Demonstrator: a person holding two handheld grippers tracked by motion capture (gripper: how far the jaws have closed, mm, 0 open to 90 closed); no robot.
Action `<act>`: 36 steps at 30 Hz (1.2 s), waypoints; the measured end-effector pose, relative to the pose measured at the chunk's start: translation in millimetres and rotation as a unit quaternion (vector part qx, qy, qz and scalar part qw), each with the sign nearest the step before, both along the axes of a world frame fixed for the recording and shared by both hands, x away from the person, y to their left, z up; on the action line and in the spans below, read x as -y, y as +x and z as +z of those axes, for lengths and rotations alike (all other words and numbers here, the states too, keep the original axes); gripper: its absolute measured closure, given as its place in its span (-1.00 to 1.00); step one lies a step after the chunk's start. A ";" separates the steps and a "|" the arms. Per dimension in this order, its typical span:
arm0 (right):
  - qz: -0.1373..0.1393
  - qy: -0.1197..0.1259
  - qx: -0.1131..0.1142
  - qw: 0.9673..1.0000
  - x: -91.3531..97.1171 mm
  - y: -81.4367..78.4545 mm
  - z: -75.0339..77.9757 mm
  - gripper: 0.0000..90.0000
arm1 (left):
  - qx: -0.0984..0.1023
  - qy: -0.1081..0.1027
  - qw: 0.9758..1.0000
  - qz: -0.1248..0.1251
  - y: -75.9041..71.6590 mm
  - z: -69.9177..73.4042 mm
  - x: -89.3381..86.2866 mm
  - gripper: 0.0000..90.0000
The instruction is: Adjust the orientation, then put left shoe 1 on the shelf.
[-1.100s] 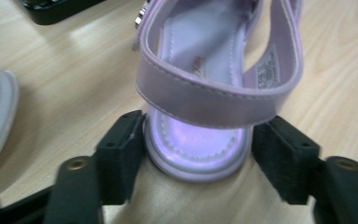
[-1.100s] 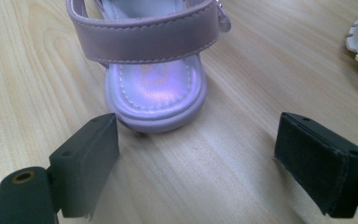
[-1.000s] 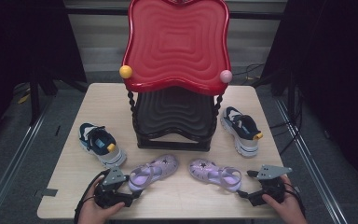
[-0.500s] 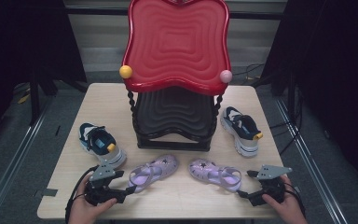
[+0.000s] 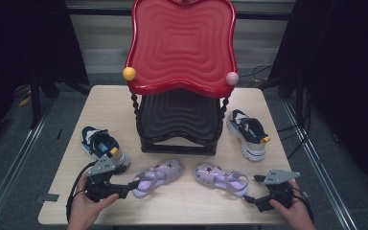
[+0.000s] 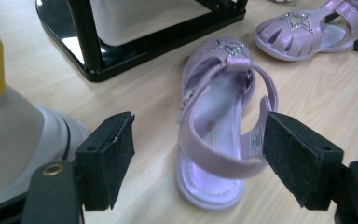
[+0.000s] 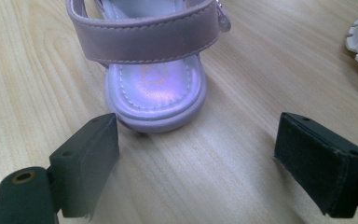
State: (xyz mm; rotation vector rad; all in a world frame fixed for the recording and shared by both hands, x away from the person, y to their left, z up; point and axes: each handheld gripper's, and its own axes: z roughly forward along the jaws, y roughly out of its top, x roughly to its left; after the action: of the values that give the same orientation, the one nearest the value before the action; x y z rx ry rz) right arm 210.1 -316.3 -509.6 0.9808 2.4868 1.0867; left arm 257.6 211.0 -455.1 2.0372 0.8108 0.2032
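Since a second ago, the left gripper [image 5: 133, 184] has drawn back from the left sandal [image 5: 157, 176], and its hand sits a little farther to the left on the table [image 5: 182, 211]. Its jaws stand apart around the sandal's heel strap without pressing it. That sandal lies just in front of the black shoe rack [image 5: 179, 124], toe toward the rack. 1 more purple sandal [image 5: 221, 177] lies beside it, also in front of the rack. The right gripper [image 5: 250, 200] rests just behind this second sandal's heel, jaws wide open and holding nothing. 2 sneakers flank the rack, 1 at its left [image 5: 103, 148] and 1 at its right [image 5: 248, 133].
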 end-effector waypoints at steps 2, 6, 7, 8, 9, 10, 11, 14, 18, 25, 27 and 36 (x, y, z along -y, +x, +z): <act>0.000 0.000 0.000 1.000 -0.1 -0.1 0.0 -0.71 | 0.000 -0.003 1.000 0.001 5.1 2.0 3.6 -0.45; 0.000 -0.001 0.000 1.000 0.1 0.0 0.0 -0.71 | 0.000 -0.003 1.000 -0.001 10.0 3.7 10.0 -0.45; 0.000 -0.001 0.000 1.000 0.1 0.0 0.0 -0.71 | 0.000 -0.003 1.000 -0.001 10.0 3.7 10.0 -0.45; 0.000 -0.002 0.000 1.000 0.1 0.0 0.1 -0.71 | 0.000 -0.004 1.000 -0.002 10.7 4.0 11.6 -0.45; 0.000 -0.002 0.000 1.000 0.1 0.0 0.2 -0.71 | 0.000 -0.004 1.000 -0.007 11.6 4.4 15.2 -0.45; 0.000 -0.002 0.000 1.000 0.2 0.0 0.1 -0.71 | 0.001 -0.002 1.000 -0.009 12.2 4.2 16.2 -0.45; 0.000 -0.002 0.000 1.000 0.2 0.0 0.2 -0.71 | 0.001 -0.002 1.000 -0.009 12.2 4.2 16.2 -0.45; 0.000 -0.002 0.000 1.000 0.2 0.0 0.2 -0.71 | -0.001 0.004 1.000 -0.009 14.0 3.3 20.7 -0.45; 0.000 -0.002 0.000 1.000 0.2 0.0 0.2 -0.71 | -0.001 -0.003 1.000 -0.009 17.1 2.5 24.0 -0.44; 0.000 -0.002 0.000 1.000 0.1 0.0 0.1 -0.71 | 0.001 -0.009 1.000 -0.011 19.8 -3.6 30.7 -0.43; 0.000 -0.001 0.000 1.000 0.1 0.0 0.0 -0.71 | -0.001 -0.011 1.000 -0.009 20.1 -6.1 32.2 -0.42; 0.001 0.000 0.000 1.000 0.1 0.1 0.0 -0.71 | -0.003 -0.025 1.000 -0.005 19.0 -14.3 31.4 -0.33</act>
State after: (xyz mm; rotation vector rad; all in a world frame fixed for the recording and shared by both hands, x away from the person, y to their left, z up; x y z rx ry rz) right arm 210.1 -316.4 -509.7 0.9787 2.4877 1.0863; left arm 276.6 179.5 -469.5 1.9947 0.8010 0.1692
